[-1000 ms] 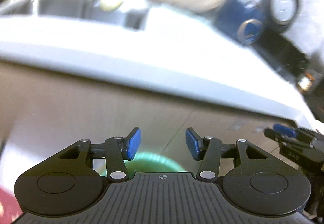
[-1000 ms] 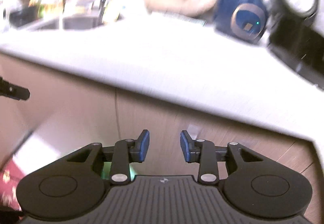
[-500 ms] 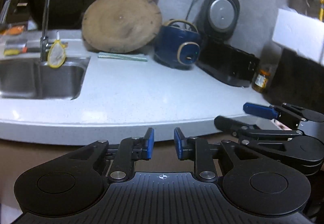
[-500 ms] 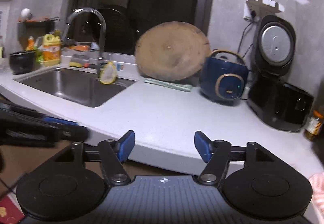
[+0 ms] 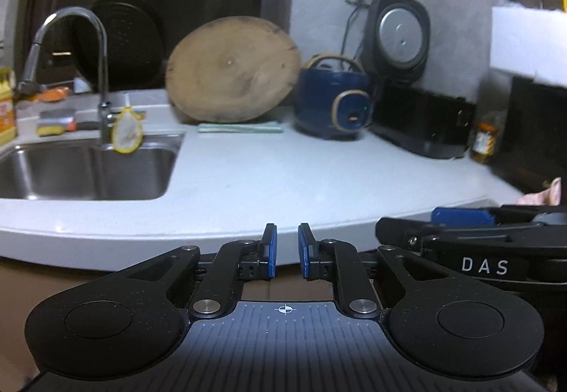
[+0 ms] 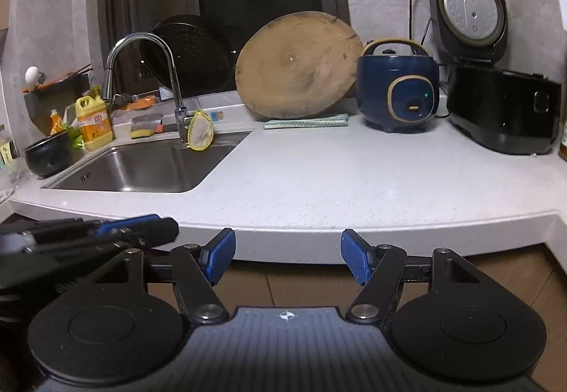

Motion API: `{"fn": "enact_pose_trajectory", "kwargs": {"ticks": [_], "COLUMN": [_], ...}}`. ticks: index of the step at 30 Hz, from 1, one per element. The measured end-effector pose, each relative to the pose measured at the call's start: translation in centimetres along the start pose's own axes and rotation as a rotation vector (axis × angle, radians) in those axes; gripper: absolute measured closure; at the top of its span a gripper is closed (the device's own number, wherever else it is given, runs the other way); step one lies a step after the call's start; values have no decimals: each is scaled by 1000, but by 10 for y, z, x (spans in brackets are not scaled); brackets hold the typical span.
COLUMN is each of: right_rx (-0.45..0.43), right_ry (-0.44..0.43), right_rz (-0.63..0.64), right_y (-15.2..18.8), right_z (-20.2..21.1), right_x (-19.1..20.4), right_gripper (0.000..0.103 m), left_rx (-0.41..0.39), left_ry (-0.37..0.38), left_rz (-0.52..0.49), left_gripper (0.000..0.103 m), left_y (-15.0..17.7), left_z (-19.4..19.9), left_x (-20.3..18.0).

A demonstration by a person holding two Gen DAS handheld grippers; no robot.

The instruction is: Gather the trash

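We have come up from the cupboard front to face the table [image 6: 319, 179]. Left hand-held gripper [image 5: 285, 255] is closing on nothing; right hand-held gripper [image 6: 287, 259] stands apart, empty (no trash visible yet).

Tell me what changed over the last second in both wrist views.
Both views swung up from the cabinet front to the countertop. The left gripper is closing, nothing between its pads; the right gripper opened wide, empty. The sink and blue rice cooker are unmoved.
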State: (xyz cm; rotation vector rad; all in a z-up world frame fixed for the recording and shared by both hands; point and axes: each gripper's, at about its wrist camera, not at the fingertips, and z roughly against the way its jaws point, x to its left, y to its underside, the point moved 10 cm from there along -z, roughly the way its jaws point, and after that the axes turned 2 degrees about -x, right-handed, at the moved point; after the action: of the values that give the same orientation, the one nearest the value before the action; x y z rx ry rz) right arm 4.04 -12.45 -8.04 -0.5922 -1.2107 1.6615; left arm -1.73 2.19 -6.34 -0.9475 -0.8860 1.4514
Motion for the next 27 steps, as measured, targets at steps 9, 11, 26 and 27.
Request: {"fn": "enact_pose_trajectory", "kwargs": {"ticks": [9, 11, 26, 27], "right_rx": [-3, -4, -5, -5], "right_ry": [25, 17, 13, 13], "right_rz": [-24, -25, -25, -24], "right_y": [7, 8, 17, 17], "right_z": [4, 5, 8, 8], "right_x": [-5, -4, -3, -4], "right_gripper": [36, 36, 34, 34], "left_rx": [2, -2, 7, 7], "left_ry": [5, 6, 29, 29], "left_rz": [-9, -10, -35, -35], "left_gripper": [86, 86, 86, 86], "left_y": [1, 0, 7, 7], "left_z": [5, 6, 11, 11], "left_x": [-1, -1, -6, -6]}}
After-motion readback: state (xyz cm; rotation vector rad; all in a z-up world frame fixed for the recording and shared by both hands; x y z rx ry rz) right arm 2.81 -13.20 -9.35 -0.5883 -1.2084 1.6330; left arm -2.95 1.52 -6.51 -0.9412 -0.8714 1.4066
